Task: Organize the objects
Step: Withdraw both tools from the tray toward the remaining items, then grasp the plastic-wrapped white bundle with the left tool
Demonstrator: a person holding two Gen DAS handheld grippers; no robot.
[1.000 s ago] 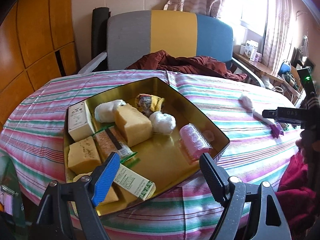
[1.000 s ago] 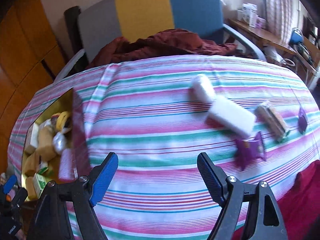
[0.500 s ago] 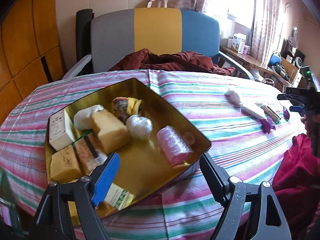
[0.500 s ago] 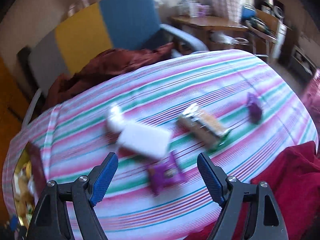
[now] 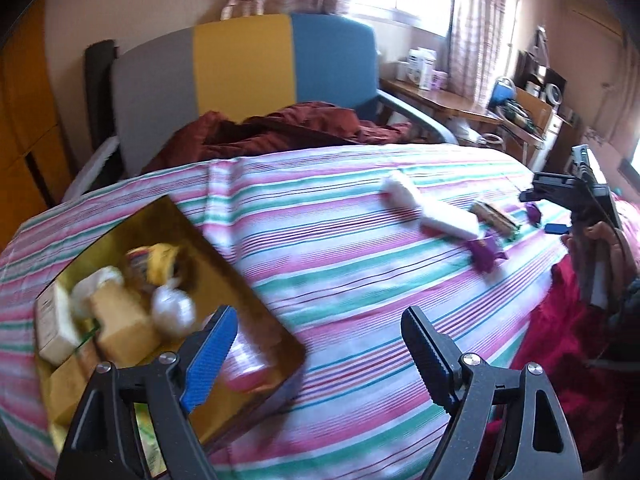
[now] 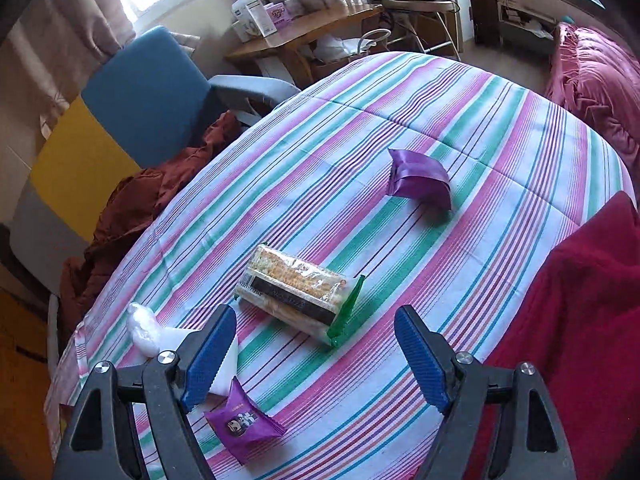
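Note:
A gold tray (image 5: 224,248) at the left of the striped table holds several soaps, packets and wrapped balls. My left gripper (image 5: 316,354) is open and empty, just right of the tray's near corner. My right gripper (image 6: 316,354) is open and empty above a clear packet of biscuits (image 6: 298,294), which also shows in the left wrist view (image 5: 494,220). A purple packet (image 6: 418,180) lies beyond it. Another purple packet (image 6: 240,426) lies by the left finger, next to a white block (image 6: 224,364) and a white wrapped ball (image 6: 142,326).
A grey, yellow and blue chair (image 5: 244,76) with a dark red cloth (image 5: 280,128) stands behind the table. A red cloth (image 6: 580,320) hangs over the table's near right edge. A wooden desk (image 6: 304,32) with boxes stands by the window.
Both views have swung right. The tray has slid to the left of the left wrist view. My right gripper has moved from over the white block to over the biscuit packet. Both stay open.

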